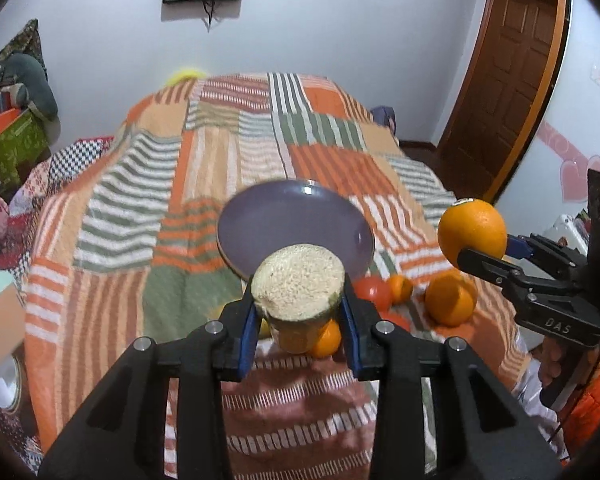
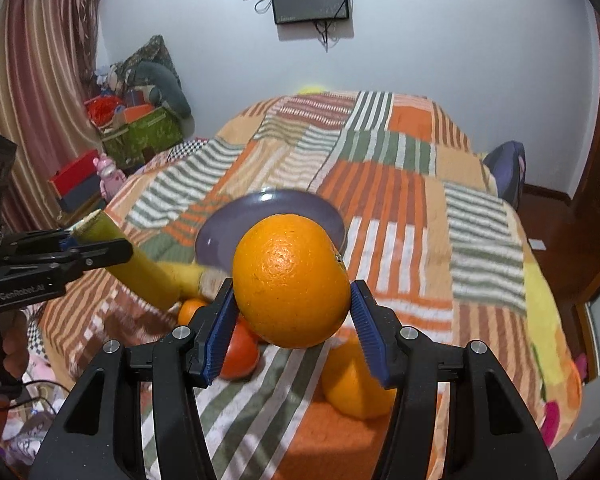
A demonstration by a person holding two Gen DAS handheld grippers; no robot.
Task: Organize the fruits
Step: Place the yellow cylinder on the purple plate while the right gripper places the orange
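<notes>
My left gripper [image 1: 300, 312] is shut on a yellow-green sugarcane piece [image 1: 300, 284], seen end-on, held above the bed; from the right wrist view the piece [image 2: 140, 268] slants down toward the bed. My right gripper [image 2: 292, 308] is shut on a large orange [image 2: 290, 280], also seen in the left wrist view [image 1: 472, 232], held in the air. A purple plate [image 1: 292, 220] lies on the striped blanket ahead of both grippers, with nothing on it. Loose fruit lies near: an orange [image 1: 452, 300], a small orange [image 1: 400, 288], a red tomato [image 1: 374, 292].
The patchwork blanket [image 1: 220, 152] covers the whole bed. Another orange [image 2: 356, 388] and a red tomato [image 2: 240, 356] lie below my right gripper. Boxes and cushions [image 2: 140, 120] stand by the left wall. A wooden door [image 1: 512, 80] is at right.
</notes>
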